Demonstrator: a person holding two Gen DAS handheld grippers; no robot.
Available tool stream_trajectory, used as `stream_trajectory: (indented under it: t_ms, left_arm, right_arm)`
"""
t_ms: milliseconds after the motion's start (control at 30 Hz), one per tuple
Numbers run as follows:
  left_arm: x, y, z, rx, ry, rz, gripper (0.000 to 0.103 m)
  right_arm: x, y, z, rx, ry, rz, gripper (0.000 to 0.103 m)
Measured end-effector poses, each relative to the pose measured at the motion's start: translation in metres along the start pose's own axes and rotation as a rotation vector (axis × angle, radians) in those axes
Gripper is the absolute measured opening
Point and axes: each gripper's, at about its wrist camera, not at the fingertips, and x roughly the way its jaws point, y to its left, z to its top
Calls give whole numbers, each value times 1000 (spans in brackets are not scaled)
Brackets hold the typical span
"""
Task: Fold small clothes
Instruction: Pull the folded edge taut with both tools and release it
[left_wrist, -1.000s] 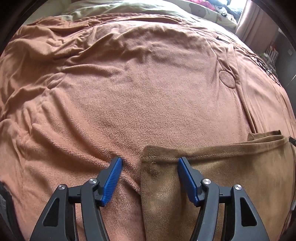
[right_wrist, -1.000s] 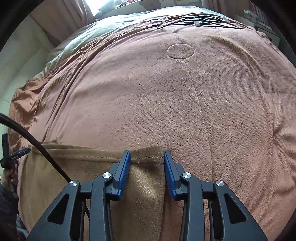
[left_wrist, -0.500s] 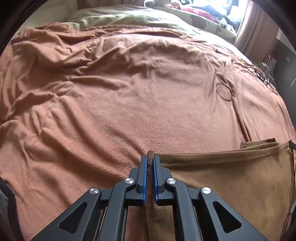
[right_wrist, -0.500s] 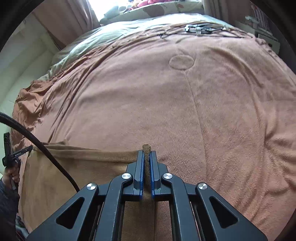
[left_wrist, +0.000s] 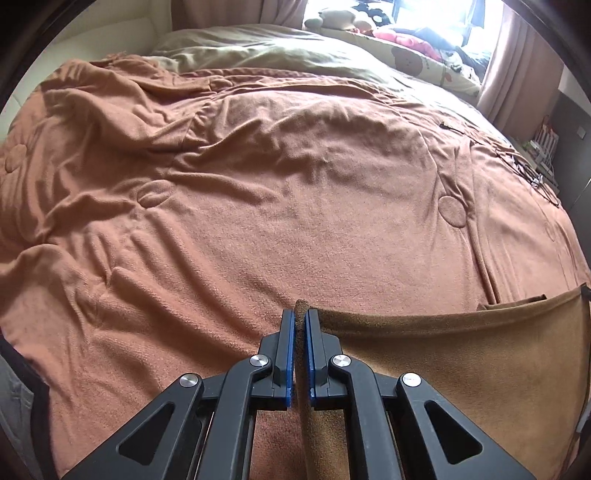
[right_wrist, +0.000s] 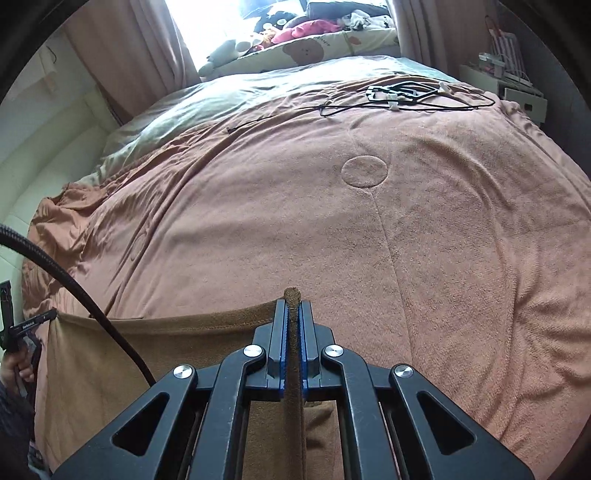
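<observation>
Both corners are pinched. The left gripper (left_wrist: 299, 317), black-framed with blue pads, has its jaws closed almost flat together, with a thin ridge of the brown, suede-like cloth garment (left_wrist: 461, 369) squeezed between them and a little nub of fabric poking out past the tips. The right gripper (right_wrist: 292, 306), the same black and blue build, is clamped just as tight on the garment's other top corner, and here too a small tuft of brown cloth sticks up beyond the fingertips.

Between the two grippers the brown garment (right_wrist: 155, 354) runs as one stitched top edge, sagging slightly in the middle, with the rest of it spreading down towards the cameras. It sits at the near edge of the big, rumpled, salmon-orange fleece blanket (left_wrist: 280, 221) that covers the bed; whether the cloth is touching the blanket just under the grippers, I cannot tell.

Far across the blanket from the garment, black cables (right_wrist: 402, 92) lie in a loose tangle. Beyond the blanket's far edge there is a pale green duvet (left_wrist: 266, 55), then a heap of soft toys (right_wrist: 291, 29) by the bright window. A thick black hose (right_wrist: 74, 288) crosses over the garment's left part in the right wrist view, and at that far corner a hand (right_wrist: 20, 365) grips the other tool.
</observation>
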Motion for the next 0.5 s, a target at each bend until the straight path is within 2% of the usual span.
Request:
stream_trajectory:
  t_ms: [167,300,500]
  left_arm:
    - [15,-2,1,-3,4,8,6]
    - [30,-1,-3,-7,37,34,6]
    - [40,0,-6,3,66,30,6]
  right_arm:
    - [9,-6,3,26,5,-18,1]
    - [20,-6,6,30,17,-14,1]
    - [38,-10,7,43,74,-10,2]
